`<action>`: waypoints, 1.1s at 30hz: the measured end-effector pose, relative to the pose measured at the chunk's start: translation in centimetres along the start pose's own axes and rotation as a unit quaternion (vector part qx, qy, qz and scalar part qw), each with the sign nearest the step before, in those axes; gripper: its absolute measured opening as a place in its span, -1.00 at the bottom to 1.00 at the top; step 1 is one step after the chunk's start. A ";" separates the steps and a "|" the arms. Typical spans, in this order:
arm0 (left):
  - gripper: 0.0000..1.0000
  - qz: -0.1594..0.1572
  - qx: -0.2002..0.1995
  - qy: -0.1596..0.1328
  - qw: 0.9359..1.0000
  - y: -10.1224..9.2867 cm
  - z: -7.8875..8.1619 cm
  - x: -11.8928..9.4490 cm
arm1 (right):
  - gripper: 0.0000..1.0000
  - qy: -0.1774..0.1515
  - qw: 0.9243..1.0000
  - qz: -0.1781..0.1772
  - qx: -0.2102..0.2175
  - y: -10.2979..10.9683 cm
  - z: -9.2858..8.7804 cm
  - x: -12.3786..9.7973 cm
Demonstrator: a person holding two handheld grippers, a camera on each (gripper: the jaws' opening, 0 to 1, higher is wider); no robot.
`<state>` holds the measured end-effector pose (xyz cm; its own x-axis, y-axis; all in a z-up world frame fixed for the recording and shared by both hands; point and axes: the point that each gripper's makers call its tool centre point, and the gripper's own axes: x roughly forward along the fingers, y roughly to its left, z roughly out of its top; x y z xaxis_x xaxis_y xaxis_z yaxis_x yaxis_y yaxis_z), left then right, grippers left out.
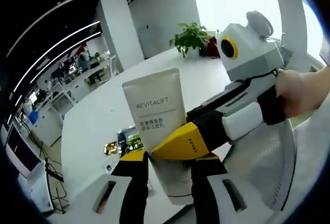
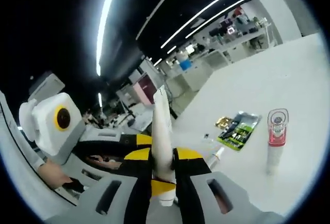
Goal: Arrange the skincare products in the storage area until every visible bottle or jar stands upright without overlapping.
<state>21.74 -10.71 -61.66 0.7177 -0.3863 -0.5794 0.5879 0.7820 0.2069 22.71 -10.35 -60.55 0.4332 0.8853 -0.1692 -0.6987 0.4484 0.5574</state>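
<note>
I have the cream REVITALIFT tube [image 1: 157, 126] lifted above the white table [image 1: 98, 126], and both grippers are clenched on it: my left gripper [image 1: 169, 163] pinches its lower part from both sides, and my right gripper [image 2: 164, 170] grasps it edge-on, its yellow tip crossing the tube in the left gripper view. I judge this as a hand-over or re-orienting step, since the tube is not yet standing anywhere. Next I need one gripper to let go, then set the tube upright on a free spot (away from the pink-capped bottle [image 2: 276, 139] and the green packet [image 2: 238, 128]).
</note>
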 end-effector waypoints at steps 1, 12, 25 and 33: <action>-0.42 0.000 0.000 -0.002 1.000 -0.1 0.1 0.0 | -0.71 -0.004 1.000 0.001 0.005 0.0 0.1 -0.1; -0.29 -0.004 0.038 -0.048 0.998 -0.8 1.3 -0.3 | -0.75 -0.024 0.999 0.020 0.007 0.6 0.7 -1.4; 0.03 -0.072 0.035 -0.057 0.995 -0.4 1.0 -1.7 | -0.76 -0.025 0.998 0.049 -0.020 -0.1 0.5 -2.9; 0.03 -0.114 0.063 -0.069 0.989 -0.2 1.7 -2.9 | -0.76 0.002 0.991 0.111 -0.078 1.3 -0.3 -4.2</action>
<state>20.17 -10.60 -58.70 0.6010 -0.6151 -0.5103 0.7753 0.6037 0.1854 19.82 -13.47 -59.40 0.2575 0.9644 -0.0597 -0.8562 0.2564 0.4485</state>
